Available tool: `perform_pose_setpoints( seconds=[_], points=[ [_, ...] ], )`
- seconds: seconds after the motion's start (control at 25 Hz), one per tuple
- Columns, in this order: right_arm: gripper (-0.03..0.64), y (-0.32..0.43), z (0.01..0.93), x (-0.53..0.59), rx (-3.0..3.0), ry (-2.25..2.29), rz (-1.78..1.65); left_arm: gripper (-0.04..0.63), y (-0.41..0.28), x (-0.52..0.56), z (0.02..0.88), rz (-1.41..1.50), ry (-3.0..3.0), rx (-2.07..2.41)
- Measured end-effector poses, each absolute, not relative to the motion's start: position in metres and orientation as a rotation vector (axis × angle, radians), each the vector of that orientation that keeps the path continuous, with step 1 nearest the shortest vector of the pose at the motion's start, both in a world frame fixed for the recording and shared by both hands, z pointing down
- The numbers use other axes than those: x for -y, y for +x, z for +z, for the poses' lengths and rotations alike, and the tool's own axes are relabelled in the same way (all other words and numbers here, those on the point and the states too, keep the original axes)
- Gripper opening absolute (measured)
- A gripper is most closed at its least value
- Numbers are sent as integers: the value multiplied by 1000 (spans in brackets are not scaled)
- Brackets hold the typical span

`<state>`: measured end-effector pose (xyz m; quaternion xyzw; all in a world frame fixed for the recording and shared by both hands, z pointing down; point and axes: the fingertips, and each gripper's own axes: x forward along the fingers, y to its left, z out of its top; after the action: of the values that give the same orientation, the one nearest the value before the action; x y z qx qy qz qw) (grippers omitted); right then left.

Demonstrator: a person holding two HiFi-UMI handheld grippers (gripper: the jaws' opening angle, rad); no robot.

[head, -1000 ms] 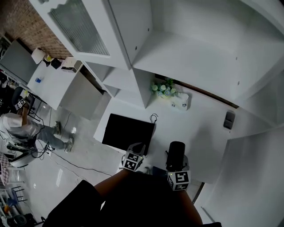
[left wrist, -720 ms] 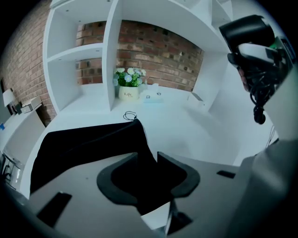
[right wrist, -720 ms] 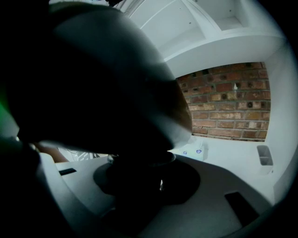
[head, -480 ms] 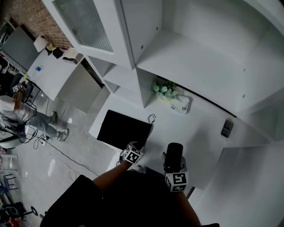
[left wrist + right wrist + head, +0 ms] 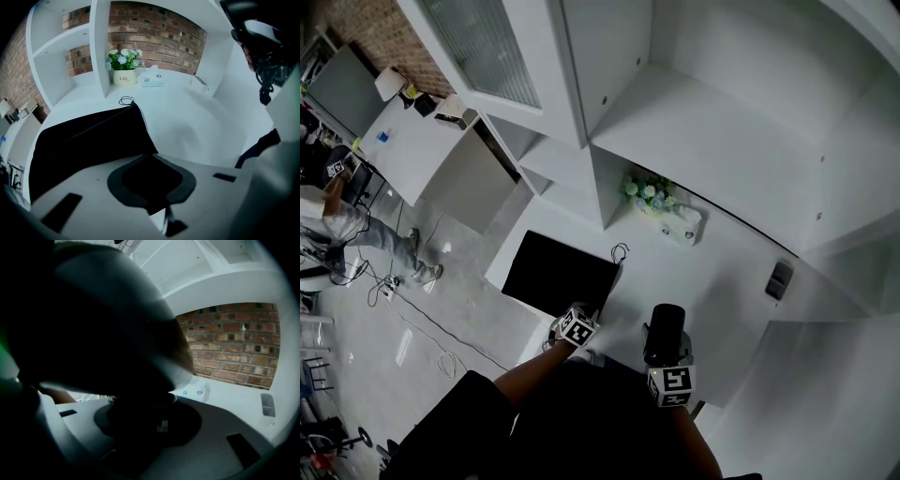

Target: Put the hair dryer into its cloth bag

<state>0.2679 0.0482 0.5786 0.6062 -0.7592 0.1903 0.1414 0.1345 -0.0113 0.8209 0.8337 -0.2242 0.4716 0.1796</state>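
The black cloth bag [image 5: 558, 274] lies flat on the white counter [image 5: 712, 281], its drawstring loop [image 5: 621, 251] at the far corner. My left gripper [image 5: 584, 319] points steeply down at the bag's near right corner. In the left gripper view its jaws are closing, with the black cloth bag [image 5: 89, 140] running in between them at the left gripper [image 5: 150, 180]. My right gripper [image 5: 667, 354] is shut on the black hair dryer [image 5: 665, 323], held just right of the bag. The hair dryer [image 5: 103, 333] fills most of the right gripper view above the right gripper [image 5: 150, 423].
A pot of flowers [image 5: 645, 192] and a tissue box [image 5: 685, 225] stand at the back of the counter beside a white shelf divider [image 5: 99, 47]. A small grey device [image 5: 779, 278] lies at the right. The counter's edge runs along the bag's left side; a person [image 5: 337, 225] is on the floor below.
My left gripper has come down onto the near corner of the bag. The right gripper with the hair dryer has stayed about where it was.
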Motion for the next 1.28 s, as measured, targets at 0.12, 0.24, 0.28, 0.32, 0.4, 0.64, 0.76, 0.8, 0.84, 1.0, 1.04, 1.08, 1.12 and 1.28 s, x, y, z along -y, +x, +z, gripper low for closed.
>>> perform_pose_setpoints(
  seconds=[0.12, 0.24, 0.28, 0.32, 0.4, 0.64, 0.76, 0.8, 0.84, 1.0, 1.04, 1.08, 1.12, 1.28],
  points=[
    [166, 268, 582, -45, 2200, 1734, 562, 21, 129, 15, 818, 1310, 2345, 666],
    [166, 268, 585, -39, 2210, 1718, 570, 17, 124, 23, 816, 1283, 2344, 683],
    [166, 269, 586, -38, 2211, 1714, 573, 17, 124, 24, 816, 1274, 2344, 682],
    [166, 270, 587, -36, 2211, 1710, 574, 17, 125, 25, 815, 1270, 2347, 678],
    [166, 271, 587, -33, 2214, 1702, 575, 18, 128, 22, 817, 1286, 2364, 650],
    [166, 269, 592, -31, 2214, 1696, 642, 101, 136, 10, 833, 1314, 2347, 554],
    [166, 269, 595, -35, 2200, 1696, 652, 103, 136, 13, 832, 1301, 2354, 584],
    [166, 270, 596, -36, 2196, 1696, 656, 103, 135, 13, 832, 1295, 2348, 590],
    [166, 270, 598, -36, 2194, 1697, 661, 101, 135, 14, 832, 1290, 2340, 593],
    [166, 272, 599, -37, 2192, 1704, 663, 29, 133, 16, 827, 1270, 2323, 602],
    [166, 273, 599, -36, 2193, 1706, 660, 25, 132, 17, 825, 1256, 2320, 610],
    [166, 274, 599, -35, 2195, 1707, 657, 25, 132, 18, 823, 1237, 2317, 622],
    [166, 274, 599, -35, 2197, 1707, 656, 23, 132, 20, 820, 1211, 2314, 637],
    [166, 272, 603, -34, 2202, 1687, 660, 23, 131, 26, 799, 1079, 2308, 691]
  ],
)
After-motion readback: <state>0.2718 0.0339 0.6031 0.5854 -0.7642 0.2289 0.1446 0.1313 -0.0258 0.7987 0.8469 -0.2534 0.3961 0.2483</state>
